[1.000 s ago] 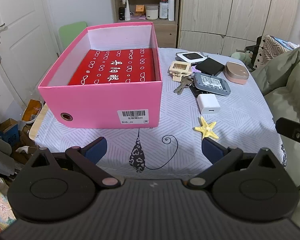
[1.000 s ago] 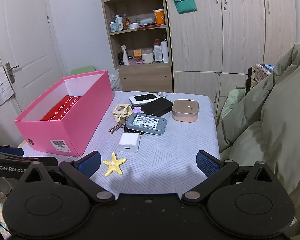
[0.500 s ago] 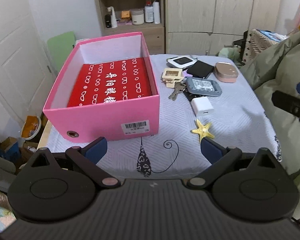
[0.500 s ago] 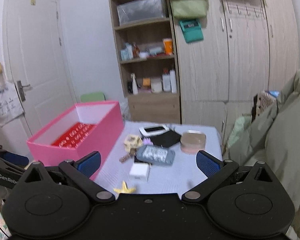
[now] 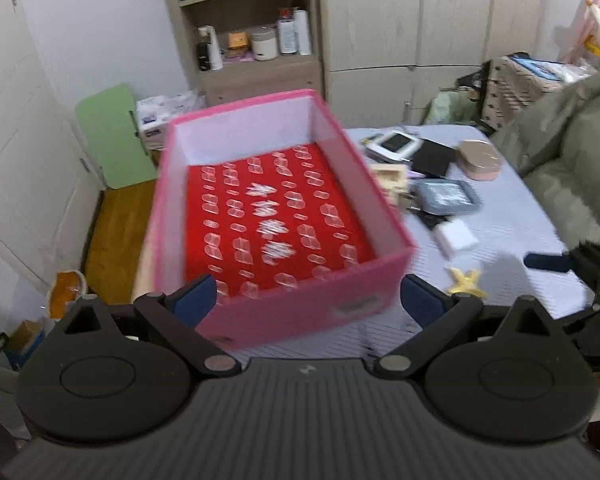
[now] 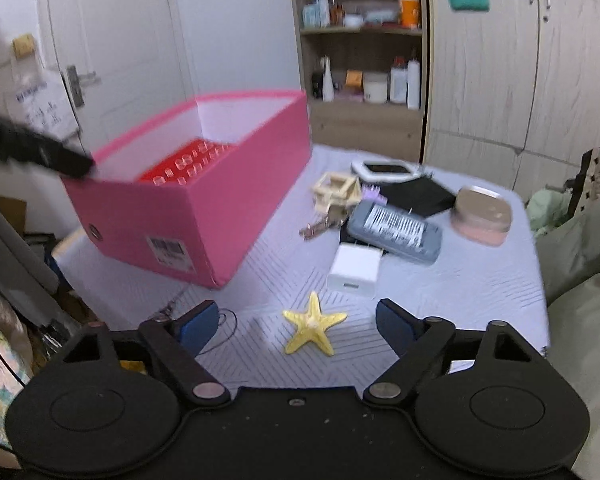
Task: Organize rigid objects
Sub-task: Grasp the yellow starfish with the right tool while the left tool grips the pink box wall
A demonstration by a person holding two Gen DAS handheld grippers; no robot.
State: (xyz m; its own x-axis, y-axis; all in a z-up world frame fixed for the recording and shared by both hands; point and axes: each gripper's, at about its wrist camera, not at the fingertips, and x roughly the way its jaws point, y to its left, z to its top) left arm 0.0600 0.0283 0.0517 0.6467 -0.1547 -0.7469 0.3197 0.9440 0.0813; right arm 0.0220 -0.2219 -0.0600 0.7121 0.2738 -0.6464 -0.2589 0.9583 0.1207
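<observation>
I line my right gripper up on the small yellow plastic starfish lying on the desk; its fingers, just narrowing, straddle it untouched. Left gripper hangs released over the open pink cardboard box.

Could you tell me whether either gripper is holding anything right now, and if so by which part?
Nothing is held. The left gripper is open over the pink box; the right gripper, jaws just closing, brackets the untouched yellow starfish.
</observation>
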